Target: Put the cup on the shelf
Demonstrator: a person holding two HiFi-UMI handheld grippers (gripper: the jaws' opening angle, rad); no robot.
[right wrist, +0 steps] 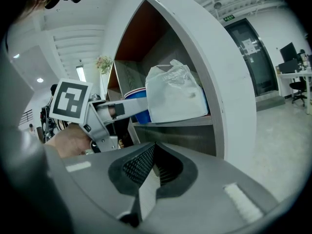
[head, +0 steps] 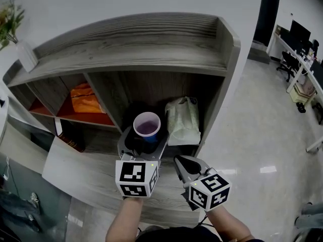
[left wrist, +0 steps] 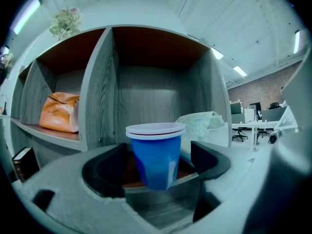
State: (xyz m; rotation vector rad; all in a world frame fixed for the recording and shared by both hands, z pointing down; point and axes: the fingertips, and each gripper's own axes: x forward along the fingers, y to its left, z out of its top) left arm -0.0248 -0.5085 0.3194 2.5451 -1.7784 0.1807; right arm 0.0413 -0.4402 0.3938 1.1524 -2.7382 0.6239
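Shelf, midday light: the cup [head: 147, 124] stands in the middle compartment of the grey wooden shelf [head: 151, 49], near the front edge of its floor, just left of a pale plastic bag [head: 183, 120].

From the head view we look down into the cup and see its purple inside. That view also takes in the orange bag [head: 86, 100] one compartment to the left. Only the left gripper view shows us the cup's [left wrist: 157, 152] blue wall and white rim. There the left gripper [left wrist: 157, 172] is spread wide round the cup, with a gap on each side and neither pad pressing. The same view picks out a book [left wrist: 22, 162] low at the left and a plant [left wrist: 63, 23] on top of the shelf.

The right gripper view gives us the side-on look: a hand [right wrist: 73, 140] holding the left gripper into the compartment, the cup mostly hidden behind the bag [right wrist: 173, 94]. The right gripper [right wrist: 148, 152] has its jaws closed together with nothing between them.

In the head view both forearms rise from the bottom edge. The left gripper [head: 145, 141] points about level into the shelf. The right gripper [head: 180, 163] is held just beside it, outside the compartment, tipped slightly down.
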